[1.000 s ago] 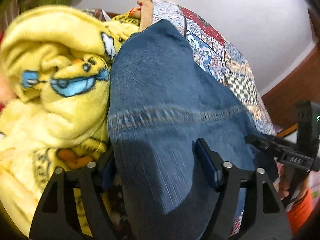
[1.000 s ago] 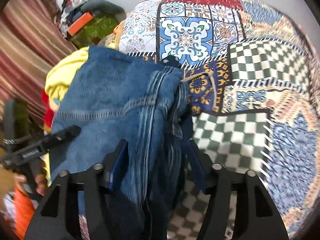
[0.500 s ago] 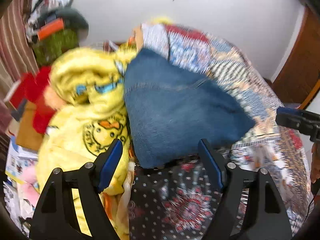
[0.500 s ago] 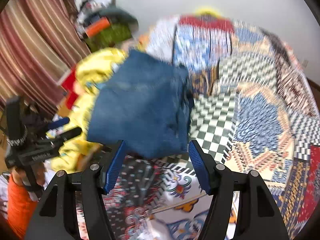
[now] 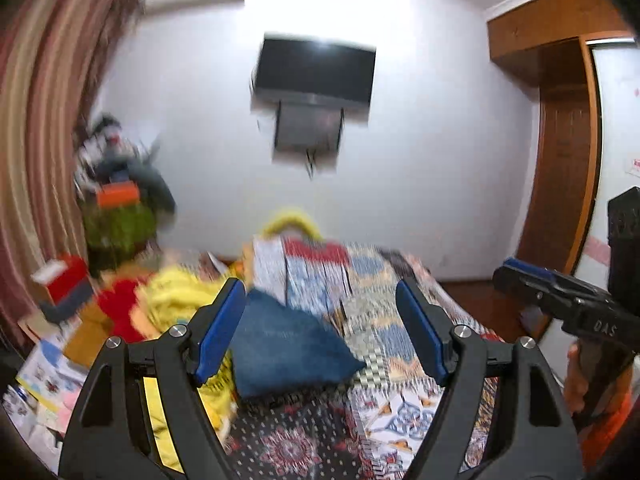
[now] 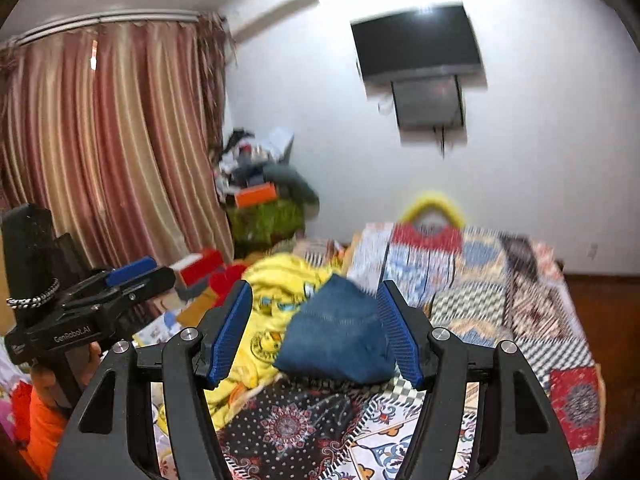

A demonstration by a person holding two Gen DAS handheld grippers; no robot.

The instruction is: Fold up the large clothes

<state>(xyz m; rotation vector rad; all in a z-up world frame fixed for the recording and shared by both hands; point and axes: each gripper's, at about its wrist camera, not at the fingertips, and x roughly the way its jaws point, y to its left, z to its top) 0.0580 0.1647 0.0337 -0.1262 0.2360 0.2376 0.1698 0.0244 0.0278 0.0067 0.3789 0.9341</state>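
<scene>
The folded blue jeans (image 5: 286, 350) lie on the patchwork bed cover (image 5: 384, 320), next to a yellow cartoon blanket (image 5: 172, 304). They also show in the right wrist view (image 6: 340, 336). My left gripper (image 5: 320, 332) is open and empty, held well back from the jeans. My right gripper (image 6: 316, 330) is open and empty too, back from the bed. Each gripper shows in the other's view: the right (image 5: 560, 300), the left (image 6: 92, 300).
A yellow blanket (image 6: 276, 300) is heaped left of the jeans. A pile of boxes and clothes (image 6: 260, 196) stands by the striped curtain (image 6: 100, 152). A TV (image 5: 316, 72) hangs on the far wall. A wooden wardrobe (image 5: 560, 140) is at the right.
Both grippers let go of the jeans and pulled back and up from the bed. The jeans now lie folded on the cover, and the far wall and TV have come into view.
</scene>
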